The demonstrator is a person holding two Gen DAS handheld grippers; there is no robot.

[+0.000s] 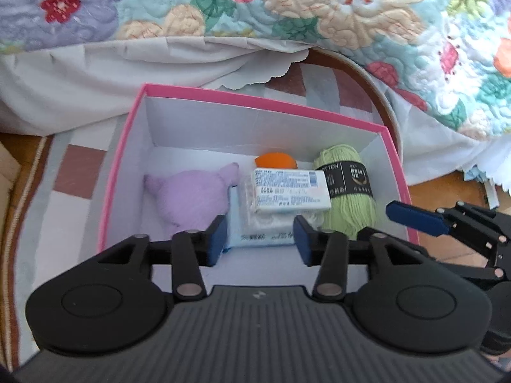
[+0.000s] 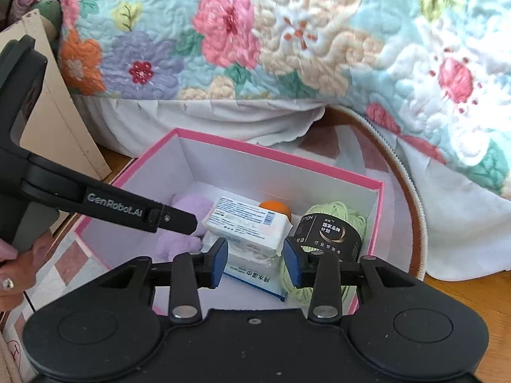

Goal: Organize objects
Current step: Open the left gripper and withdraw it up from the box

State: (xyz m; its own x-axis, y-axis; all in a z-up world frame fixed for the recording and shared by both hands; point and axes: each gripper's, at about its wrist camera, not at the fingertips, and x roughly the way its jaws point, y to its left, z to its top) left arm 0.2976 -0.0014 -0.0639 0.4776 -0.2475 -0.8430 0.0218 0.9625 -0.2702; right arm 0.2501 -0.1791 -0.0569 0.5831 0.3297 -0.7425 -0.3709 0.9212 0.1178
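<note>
Both hand-held grippers hovered over the pink box (image 1: 127,146) on the rug. Left hand-held gripper (image 1: 260,239): jaws apart, empty. Right hand-held gripper (image 2: 255,263): jaws apart, empty. Inside: purple plush (image 1: 188,198) left, wipes packs (image 1: 287,191) middle, orange ball (image 1: 274,161) far, green yarn (image 1: 348,198) right. Looked like post-drop. Next move probably needs another loose item; none in view.

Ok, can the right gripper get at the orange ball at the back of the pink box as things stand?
Probably not cleanly. The orange ball is mostly hidden behind the white wipes pack lying on top of another pack, with the green yarn close beside it. The right gripper, jaws open and empty, would likely have to come from above.
</note>
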